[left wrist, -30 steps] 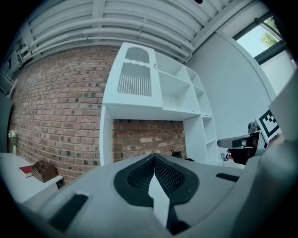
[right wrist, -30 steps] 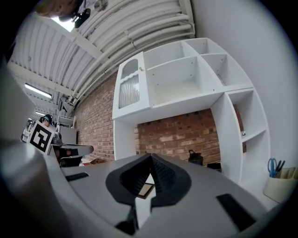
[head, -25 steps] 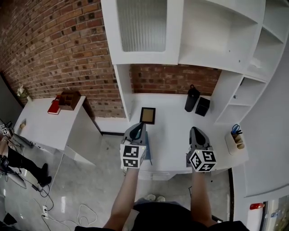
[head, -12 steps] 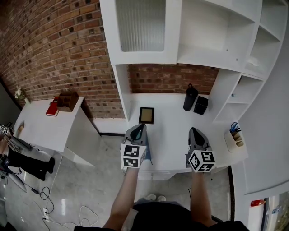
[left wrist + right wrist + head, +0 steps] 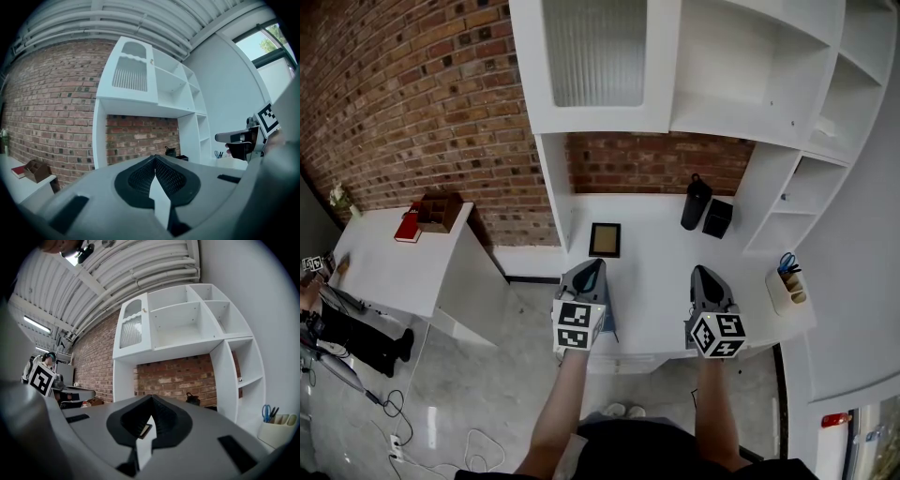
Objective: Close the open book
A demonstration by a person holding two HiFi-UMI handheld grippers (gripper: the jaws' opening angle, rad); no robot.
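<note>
1. The left gripper (image 5: 154, 158) has its jaws pressed together at the tips with nothing between them. The right gripper (image 5: 151, 398) is the same, and empty. Both hover over the near edge of the white desk (image 5: 656, 267).
2. The book (image 5: 606, 240) lies flat on the desk beyond the left gripper, well apart from both. It shows as a dark-bordered rectangle with a tan middle, too small to tell whether it is open or closed.
3. It looks thin, light and stiff-covered, and would likely slide on the smooth desk. A free cover edge would be the place to grip, with the other gripper steadying it.
4. No writing can be read; the cubes carry only square markers.
</note>
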